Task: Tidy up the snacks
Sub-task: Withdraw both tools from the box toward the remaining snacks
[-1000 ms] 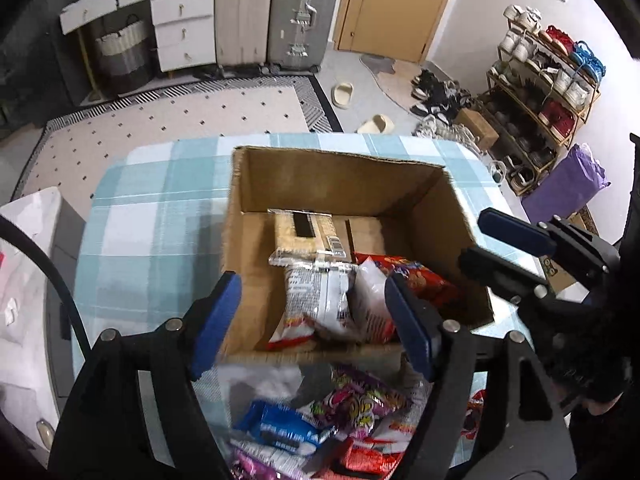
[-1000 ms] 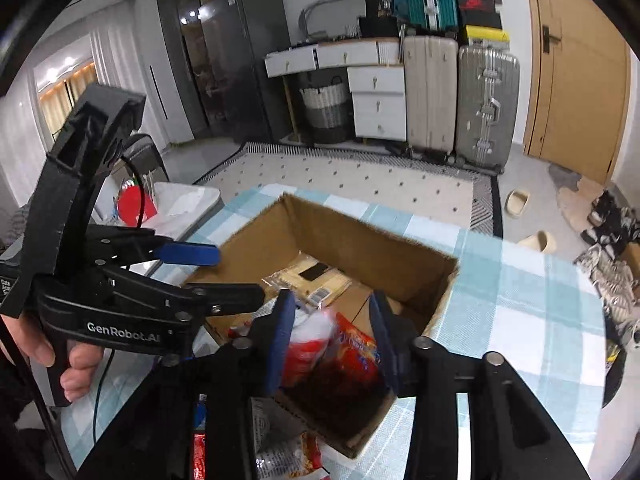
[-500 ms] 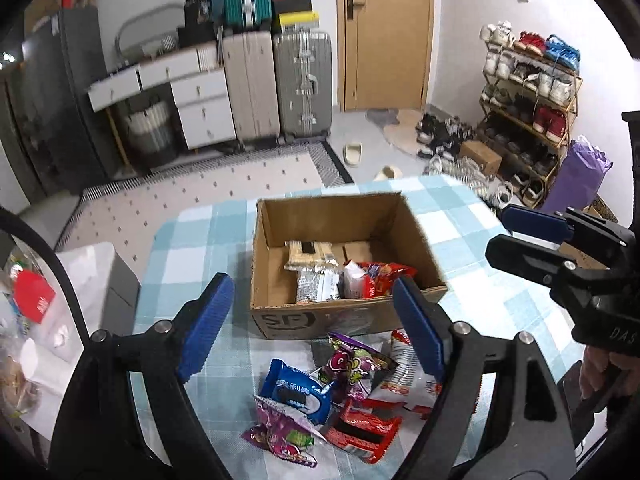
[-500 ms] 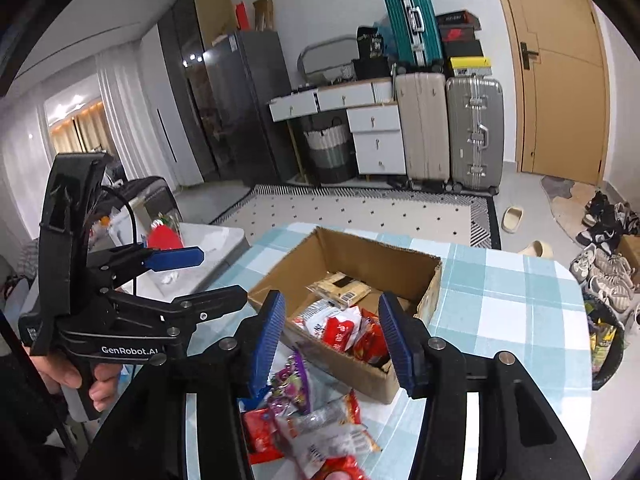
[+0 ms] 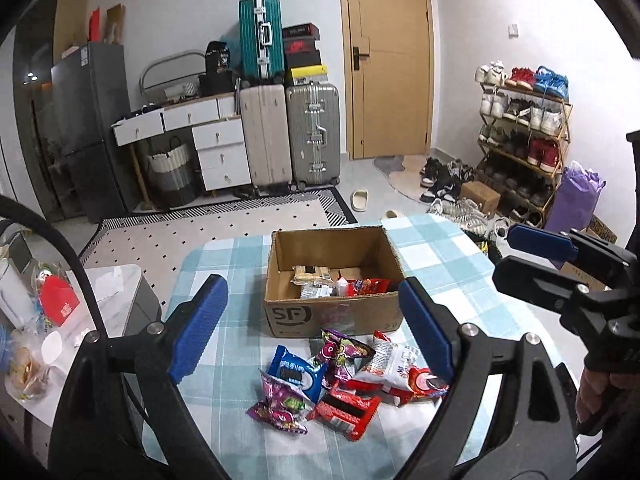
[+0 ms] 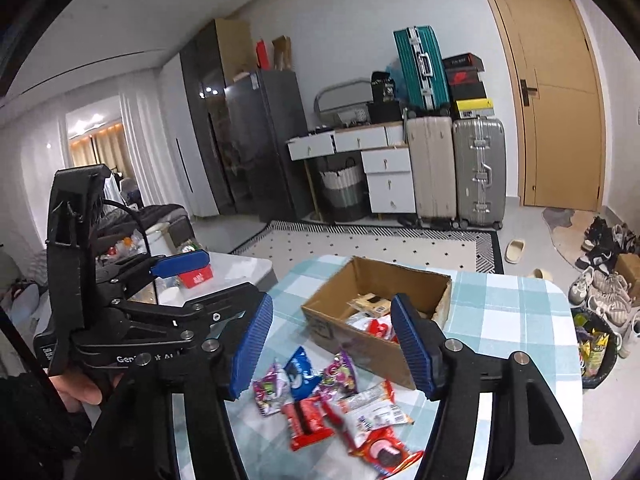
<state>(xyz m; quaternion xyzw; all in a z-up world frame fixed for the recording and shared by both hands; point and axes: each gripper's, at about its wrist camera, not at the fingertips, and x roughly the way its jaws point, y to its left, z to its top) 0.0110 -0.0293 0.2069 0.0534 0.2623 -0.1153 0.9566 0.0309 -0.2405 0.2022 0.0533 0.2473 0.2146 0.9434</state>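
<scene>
Scene: a heap of snack packets is seen on the checked worktop, just in front of a cardboard box already holding several packets.
Left claw: carried above the heap, jaws opening, nothing between them.
Right claw: likewise empty, jaws opening.
Key relation: the heap lies below and ahead of both claws, nearer than the box; neither hand is clearly nearer.
</scene>
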